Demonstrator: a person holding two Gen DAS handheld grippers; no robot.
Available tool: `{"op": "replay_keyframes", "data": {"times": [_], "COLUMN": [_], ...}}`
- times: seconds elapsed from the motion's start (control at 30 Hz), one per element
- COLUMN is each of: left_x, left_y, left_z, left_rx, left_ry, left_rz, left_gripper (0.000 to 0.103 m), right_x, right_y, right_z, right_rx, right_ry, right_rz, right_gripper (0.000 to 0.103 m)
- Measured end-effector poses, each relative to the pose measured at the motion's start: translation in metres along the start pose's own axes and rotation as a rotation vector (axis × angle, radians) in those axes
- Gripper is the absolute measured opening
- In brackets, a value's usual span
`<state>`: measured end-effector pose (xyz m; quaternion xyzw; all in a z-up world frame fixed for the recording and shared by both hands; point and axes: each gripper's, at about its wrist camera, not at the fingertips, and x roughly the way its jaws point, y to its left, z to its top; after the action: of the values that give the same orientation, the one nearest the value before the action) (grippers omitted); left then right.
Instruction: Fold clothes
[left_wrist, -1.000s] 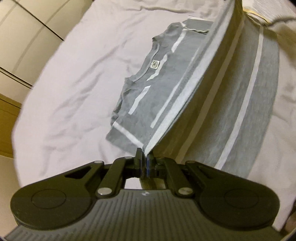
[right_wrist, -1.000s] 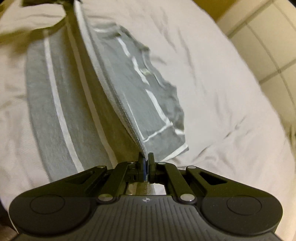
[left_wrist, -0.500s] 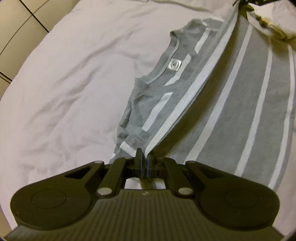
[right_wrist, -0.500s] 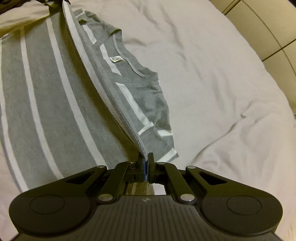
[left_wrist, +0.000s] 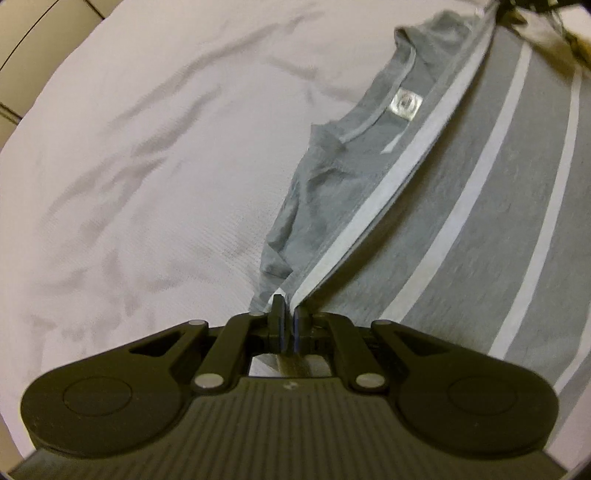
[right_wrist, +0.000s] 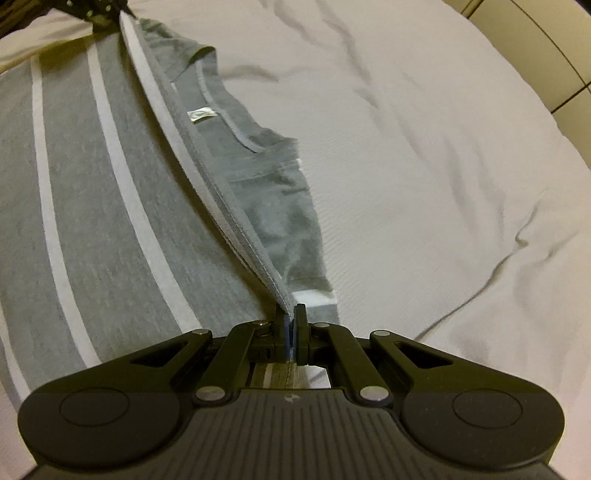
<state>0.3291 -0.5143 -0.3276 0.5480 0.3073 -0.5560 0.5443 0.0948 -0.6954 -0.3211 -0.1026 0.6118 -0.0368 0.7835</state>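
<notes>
Since the hem has to land up by the neckline for a clean half-fold, the shirt (left_wrist: 461, 206) is pinched at one hem corner in the left gripper (left_wrist: 286, 319), jaws closed on the cloth, and the edge is stretched taut. In the left wrist view the folded-over layer is seen running from the gripper diagonally toward the top right, collar and label (left_wrist: 405, 104) just left of it, all on the sheet (left_wrist: 147, 166).

In the right wrist view the other corner is clamped in the right gripper (right_wrist: 290, 319), jaws closed too. The taut edge is pointed up-left, long axis hem to hem between the grippers, sleeve lying nearest the sheet's open side.
</notes>
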Motion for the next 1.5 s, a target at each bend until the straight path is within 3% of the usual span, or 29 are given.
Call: {"op": "replay_keyframes", "data": {"times": [0.1,0.23,0.3,0.43,0.57,0.8,1.03,1.17,1.27,1.33,1.5], "left_x": [0.012,0.019,0.016,0.013,0.008,0.0,-0.002,0.004,0.007,0.008,0.012], "left_y": [0.001,0.012,0.024,0.055,0.075,0.079,0.077,0.079,0.081,0.08,0.077], "left_z": [0.0,-0.004,-0.008,-0.017,-0.031,-0.051,-0.061,-0.059,-0.056,-0.055,-0.054], "left_rx": [0.002,-0.081,-0.149,-0.323,-0.457,-0.517,-0.591,-0.619,-0.628,-0.619,-0.585], "left_ry": [0.015,0.003,-0.023,-0.063,-0.089,-0.117,-0.156,-0.156,-0.163,-0.156,-0.13], "left_rz": [-0.006,-0.014,-0.009,0.011,0.011,-0.027,-0.095,-0.102,-0.107,-0.115,-0.122], "left_gripper": [0.004,0.013,0.015,0.021,0.021,0.025,0.029,0.029,0.028,0.015,0.001], "right_x": [0.014,0.021,0.018,0.014,0.011,0.003,0.006,0.011,0.012,0.013,0.02], "right_y": [-0.002,-0.003,-0.008,-0.023,-0.038,-0.038,-0.033,-0.038,-0.046,-0.05,-0.058], "right_z": [0.002,0.003,0.003,0.002,-0.004,-0.021,-0.034,-0.039,-0.043,-0.045,-0.051], "right_rx": [0.016,0.043,0.076,0.162,0.285,0.444,0.575,0.643,0.701,0.721,0.771], "right_ry": [0.017,0.02,0.006,-0.019,-0.02,-0.04,-0.063,-0.067,-0.077,-0.083,-0.076], "right_rz": [0.009,0.002,-0.019,-0.085,-0.108,-0.061,0.009,0.013,0.011,0.011,0.009], "right_gripper": [0.0,0.0,0.0,0.014,0.014,0.021,0.038,0.038,0.038,0.038,0.038]}}
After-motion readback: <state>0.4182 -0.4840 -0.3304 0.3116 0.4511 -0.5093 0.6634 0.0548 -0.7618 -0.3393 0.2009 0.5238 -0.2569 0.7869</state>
